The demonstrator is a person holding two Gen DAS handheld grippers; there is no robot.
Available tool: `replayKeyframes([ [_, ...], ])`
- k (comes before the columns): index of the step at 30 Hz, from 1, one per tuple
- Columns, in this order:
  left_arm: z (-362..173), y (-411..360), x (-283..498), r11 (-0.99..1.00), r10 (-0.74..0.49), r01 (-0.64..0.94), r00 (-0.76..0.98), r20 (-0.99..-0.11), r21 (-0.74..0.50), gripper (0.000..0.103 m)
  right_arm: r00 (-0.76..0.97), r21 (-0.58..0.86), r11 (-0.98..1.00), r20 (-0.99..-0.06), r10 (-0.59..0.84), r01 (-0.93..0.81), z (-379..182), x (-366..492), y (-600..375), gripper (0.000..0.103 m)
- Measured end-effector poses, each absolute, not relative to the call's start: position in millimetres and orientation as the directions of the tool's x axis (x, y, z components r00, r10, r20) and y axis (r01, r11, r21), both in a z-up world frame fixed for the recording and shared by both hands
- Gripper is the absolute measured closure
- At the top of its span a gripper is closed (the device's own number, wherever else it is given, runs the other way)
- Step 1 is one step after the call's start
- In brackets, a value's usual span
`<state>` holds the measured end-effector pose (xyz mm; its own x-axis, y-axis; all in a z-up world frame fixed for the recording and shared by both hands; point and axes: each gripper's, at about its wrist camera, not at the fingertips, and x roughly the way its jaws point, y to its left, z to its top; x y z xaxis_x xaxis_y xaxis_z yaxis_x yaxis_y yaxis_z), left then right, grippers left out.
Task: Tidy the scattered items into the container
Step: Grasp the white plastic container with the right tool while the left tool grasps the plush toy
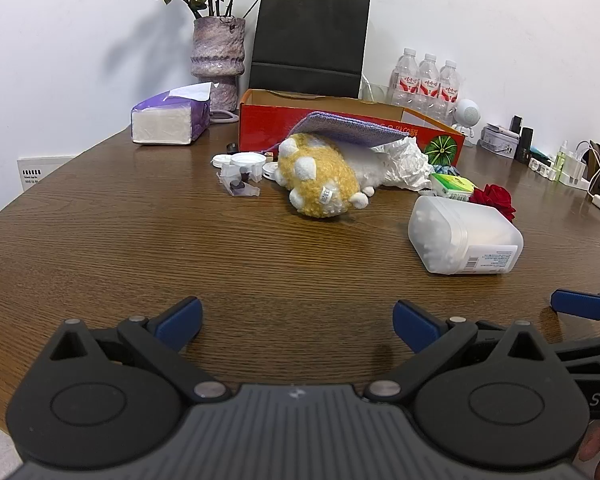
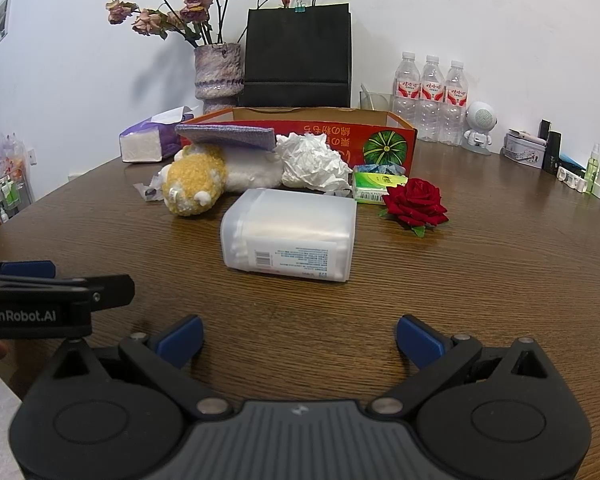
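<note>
A red cardboard box (image 1: 268,128) (image 2: 340,136) stands open at the back of the round wooden table. In front of it lie a yellow-and-white plush toy (image 1: 322,184) (image 2: 196,180) under a purple cloth (image 1: 348,130) (image 2: 228,136), crumpled white paper (image 1: 406,162) (image 2: 312,160), a green tissue pack (image 1: 452,186) (image 2: 376,182), a red rose (image 1: 494,200) (image 2: 416,204), a clear cotton-swab box (image 1: 464,236) (image 2: 292,234) on its side, and small white lids and clear packaging (image 1: 240,172). My left gripper (image 1: 298,326) is open and empty, near the table's front. My right gripper (image 2: 300,340) is open and empty, just short of the swab box.
A purple tissue pack (image 1: 168,120), a flower vase (image 1: 218,60), a black paper bag (image 1: 310,40) and three water bottles (image 1: 426,80) stand at the back. A white robot figure (image 2: 480,124) and small bottles and chargers (image 2: 588,172) line the right edge.
</note>
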<state>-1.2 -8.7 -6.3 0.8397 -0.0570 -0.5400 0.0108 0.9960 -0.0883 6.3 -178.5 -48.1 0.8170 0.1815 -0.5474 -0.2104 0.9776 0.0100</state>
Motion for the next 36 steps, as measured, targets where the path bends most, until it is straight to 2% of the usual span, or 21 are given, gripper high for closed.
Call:
replayKeyframes([
  [20, 0.2, -1.3, 8.1, 0.995, -0.086, 0.037, 0.817, -0.57, -0.097, 0.0, 0.798, 0.025, 0.97, -0.563, 0.214, -0.243, -44.6, 15.8, -175.3, 0.0],
  [24, 12.0, 1.5, 20.7, 0.991, -0.113, 0.054, 0.813, -0.571, -0.119, 0.0, 0.776, 0.088, 0.966, -0.58, 0.248, -0.243, -38.6, 31.6, -177.9, 0.0],
  [30, 31.9, -3.7, 44.7, 0.991, -0.118, 0.068, 0.834, -0.539, -0.112, 0.0, 0.782, 0.068, 0.974, -0.585, 0.216, -0.218, -31.7, 55.8, -170.6, 0.0],
  [36, 39.8, -10.4, 83.0, 0.99, -0.119, 0.06, 0.826, -0.551, -0.124, 0.0, 0.77, 0.064, 0.975, -0.603, 0.206, -0.211, -29.1, 79.0, -161.3, 0.0],
])
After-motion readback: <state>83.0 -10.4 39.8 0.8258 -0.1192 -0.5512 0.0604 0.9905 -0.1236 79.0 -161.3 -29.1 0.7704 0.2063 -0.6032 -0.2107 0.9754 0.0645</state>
